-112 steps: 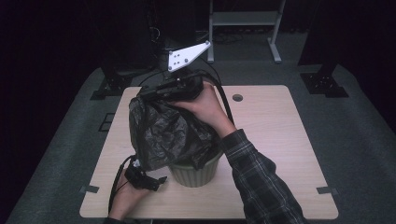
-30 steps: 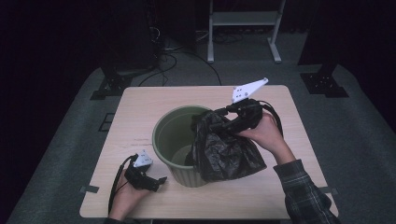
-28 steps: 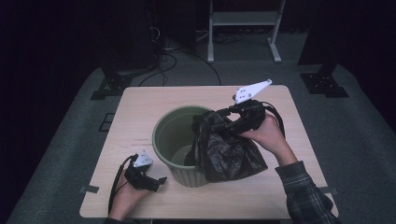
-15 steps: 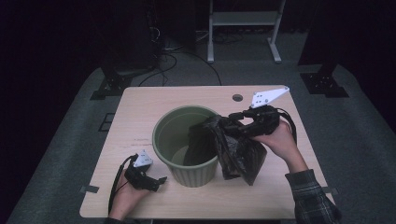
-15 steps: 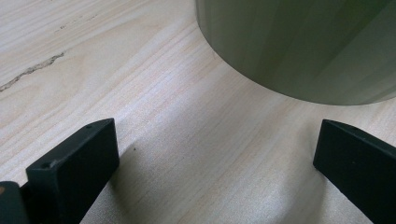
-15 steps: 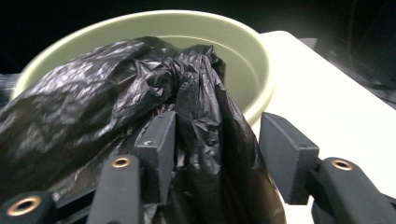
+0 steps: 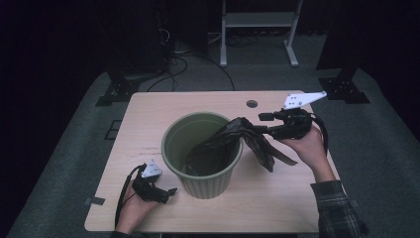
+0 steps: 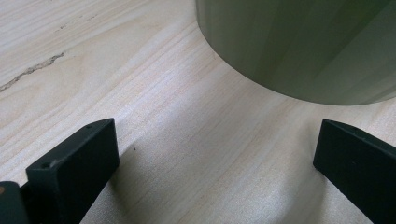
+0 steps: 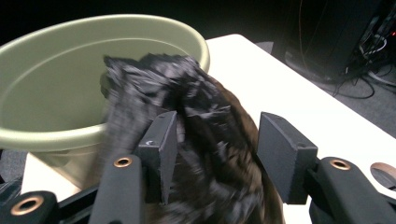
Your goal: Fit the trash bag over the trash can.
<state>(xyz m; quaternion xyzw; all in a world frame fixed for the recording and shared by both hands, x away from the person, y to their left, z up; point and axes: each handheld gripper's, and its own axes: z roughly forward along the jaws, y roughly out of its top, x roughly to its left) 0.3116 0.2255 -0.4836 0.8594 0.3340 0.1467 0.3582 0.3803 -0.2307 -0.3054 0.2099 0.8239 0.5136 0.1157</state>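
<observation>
Left gripper view: the left gripper (image 8: 215,163) rests on the tabletop (image 8: 140,93), jaws apart and empty, just beside the green bin (image 8: 299,46). To do this step well, I judge it should brace the bin wall. Farther off, in the high view, the right gripper (image 7: 265,124) holds the black bag (image 7: 237,144), draped over the rim, part inside, part hanging outside. Its jaws have just been closing, with bag bunched between them; whether the pads truly press I cannot tell, since blur smears the plastic. Bag mouth and bin floor are hidden.
</observation>
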